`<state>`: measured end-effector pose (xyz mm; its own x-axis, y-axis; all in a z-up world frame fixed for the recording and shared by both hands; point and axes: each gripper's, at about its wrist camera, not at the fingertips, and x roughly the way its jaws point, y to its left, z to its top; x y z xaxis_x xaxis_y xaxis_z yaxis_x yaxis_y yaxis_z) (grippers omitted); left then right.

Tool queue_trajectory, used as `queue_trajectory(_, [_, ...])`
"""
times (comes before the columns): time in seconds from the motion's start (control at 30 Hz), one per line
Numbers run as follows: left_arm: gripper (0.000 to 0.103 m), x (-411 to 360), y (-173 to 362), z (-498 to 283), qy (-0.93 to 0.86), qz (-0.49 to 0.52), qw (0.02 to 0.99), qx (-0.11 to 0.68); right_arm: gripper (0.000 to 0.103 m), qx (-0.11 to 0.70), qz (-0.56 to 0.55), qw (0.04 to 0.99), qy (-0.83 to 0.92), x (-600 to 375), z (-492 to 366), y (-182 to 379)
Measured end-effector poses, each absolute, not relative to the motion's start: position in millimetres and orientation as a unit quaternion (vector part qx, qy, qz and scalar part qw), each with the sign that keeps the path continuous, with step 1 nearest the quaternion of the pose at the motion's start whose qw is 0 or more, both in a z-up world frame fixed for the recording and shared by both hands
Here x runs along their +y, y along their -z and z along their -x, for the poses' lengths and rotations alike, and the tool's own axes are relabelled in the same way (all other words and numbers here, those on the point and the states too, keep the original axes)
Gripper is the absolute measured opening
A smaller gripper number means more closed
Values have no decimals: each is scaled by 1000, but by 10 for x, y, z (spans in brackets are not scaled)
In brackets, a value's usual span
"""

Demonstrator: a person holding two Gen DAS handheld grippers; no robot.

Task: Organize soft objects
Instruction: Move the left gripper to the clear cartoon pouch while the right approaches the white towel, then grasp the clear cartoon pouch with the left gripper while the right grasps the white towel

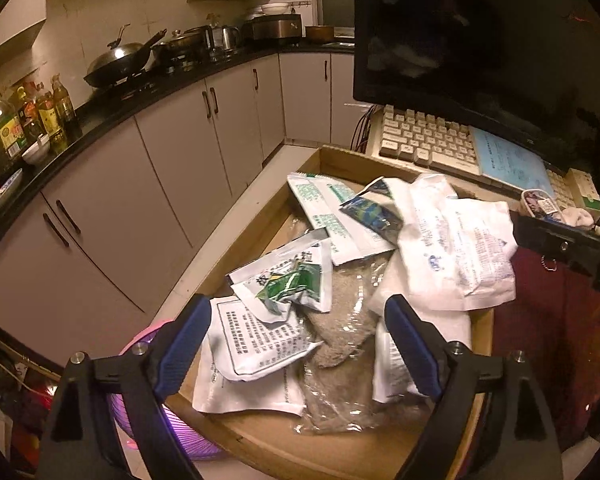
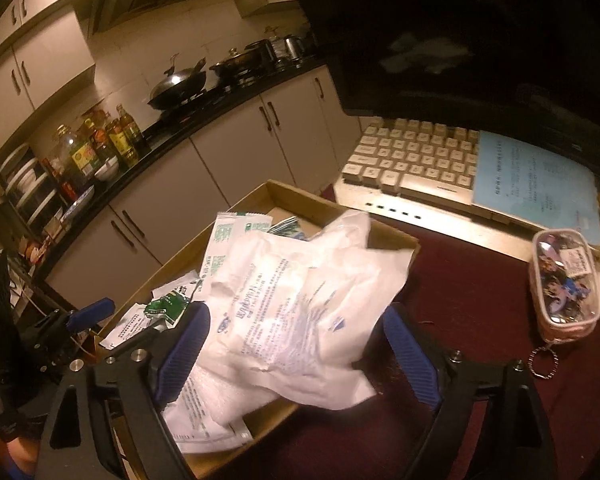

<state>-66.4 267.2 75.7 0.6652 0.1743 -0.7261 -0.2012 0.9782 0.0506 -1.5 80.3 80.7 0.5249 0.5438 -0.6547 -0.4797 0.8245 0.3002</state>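
The left gripper (image 1: 296, 344) angles downward over the shallow cardboard box (image 1: 340, 444), blue-padded jaws spread wide, gripping nothing. Beneath it lie white printed plastic packets (image 1: 256, 344) and a grey towel in clear wrap (image 1: 340, 344). The right gripper (image 2: 296, 348) tilts down likewise, jaws wide apart, above a large crumpled white printed bag (image 2: 300, 292) resting loose across the box's edge, beside the dark red tabletop (image 2: 472, 304).
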Motion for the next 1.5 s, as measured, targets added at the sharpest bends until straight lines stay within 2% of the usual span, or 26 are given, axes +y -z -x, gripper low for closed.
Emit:
queue_trajectory(0.23, [91, 2385, -957, 726, -71, 13, 923, 378, 102, 392, -62, 882, -256, 363, 16, -786])
queue_trajectory(0.47, [91, 1909, -1069, 717, -2, 4, 931, 364, 102, 403, -98, 887, -205, -232, 13, -629])
queue_trajectory(0.7, [91, 1256, -937, 543, 54, -33, 925, 373, 102, 409, -126, 892, -142, -936, 45, -513])
queue_trajectory(0.97, [91, 519, -717, 104, 125, -3, 903, 411, 102, 406, -170, 896, -57, -1670, 5, -483])
queue_trajectory(1.17, [91, 185, -606, -375, 132, 28, 896, 424, 102, 402, -199, 893, -39, -1893, -90, -461])
queue_trajectory(1.5, [91, -187, -273, -1119, 105, 22, 884, 455, 102, 395, -266, 878, -34, -2146, -358, -451])
